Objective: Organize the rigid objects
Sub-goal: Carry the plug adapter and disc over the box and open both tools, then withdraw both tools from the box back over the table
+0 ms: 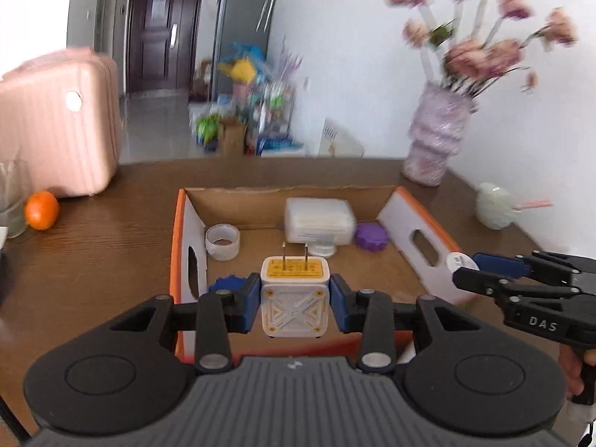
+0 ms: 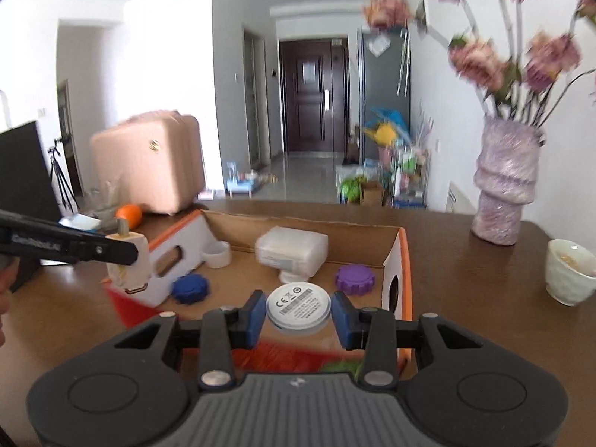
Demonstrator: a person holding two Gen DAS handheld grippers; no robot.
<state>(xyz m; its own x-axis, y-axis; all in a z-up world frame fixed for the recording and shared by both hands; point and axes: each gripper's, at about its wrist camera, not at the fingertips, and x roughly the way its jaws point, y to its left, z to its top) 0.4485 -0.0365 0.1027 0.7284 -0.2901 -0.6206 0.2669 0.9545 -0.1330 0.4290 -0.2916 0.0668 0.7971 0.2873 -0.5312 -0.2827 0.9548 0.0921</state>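
Note:
My left gripper (image 1: 294,303) is shut on a white plug adapter (image 1: 293,298) with a yellow face and two prongs up, held over the near edge of an open cardboard box (image 1: 290,190). My right gripper (image 2: 298,316) is shut on a round white disc (image 2: 298,307) with a printed label, above the same box's near side. The right gripper (image 1: 469,264) shows at the right of the left wrist view with the disc (image 1: 457,260) at its tip. The left gripper's fingers (image 2: 111,251) with the adapter (image 2: 128,264) appear at the left of the right wrist view.
Inside the box lie a tape roll (image 1: 222,242), a white lidded container (image 1: 318,219), a purple cap (image 1: 370,236) and a blue cap (image 2: 190,288). On the brown table stand a flower vase (image 1: 434,134), a white cup (image 2: 570,272), an orange (image 1: 41,210), a glass (image 1: 11,197) and a pink suitcase (image 1: 56,126).

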